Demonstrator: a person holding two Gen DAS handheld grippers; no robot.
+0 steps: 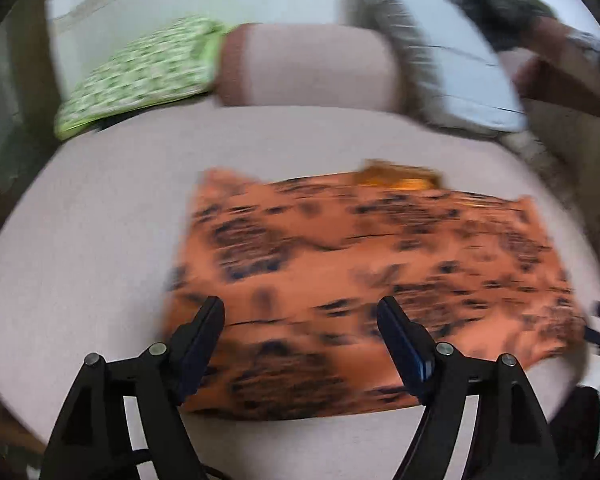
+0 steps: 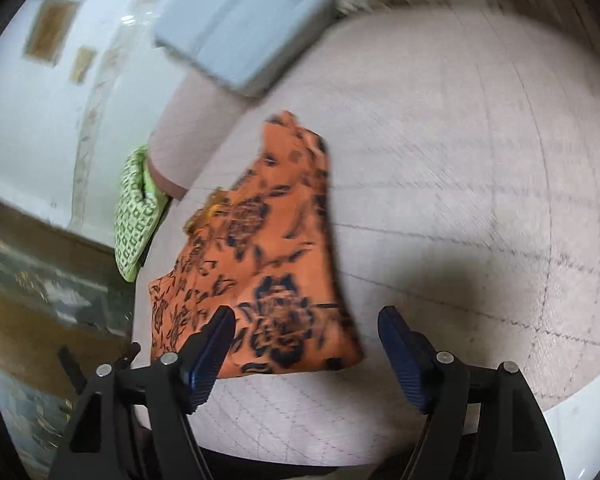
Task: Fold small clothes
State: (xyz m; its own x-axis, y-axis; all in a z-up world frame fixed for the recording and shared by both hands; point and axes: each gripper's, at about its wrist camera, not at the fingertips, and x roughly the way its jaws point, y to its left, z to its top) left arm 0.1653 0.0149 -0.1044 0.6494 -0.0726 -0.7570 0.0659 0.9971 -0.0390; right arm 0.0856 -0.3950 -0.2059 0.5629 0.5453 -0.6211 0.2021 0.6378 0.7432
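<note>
An orange garment with a dark flower print (image 1: 364, 272) lies folded on a pale quilted bed (image 1: 100, 240). My left gripper (image 1: 302, 312) is open and empty, hovering over the garment's near edge. In the right wrist view the same garment (image 2: 260, 256) lies to the left of centre, and my right gripper (image 2: 306, 320) is open and empty above its near right corner. Both views are blurred by motion.
A green patterned pillow (image 1: 140, 72) and a pink bolster (image 1: 308, 64) lie at the head of the bed. A folded pale blue blanket (image 2: 244, 20) sits beside them. A white wall (image 2: 32, 120) stands behind, and the floor (image 2: 40, 300) shows past the bed's left edge.
</note>
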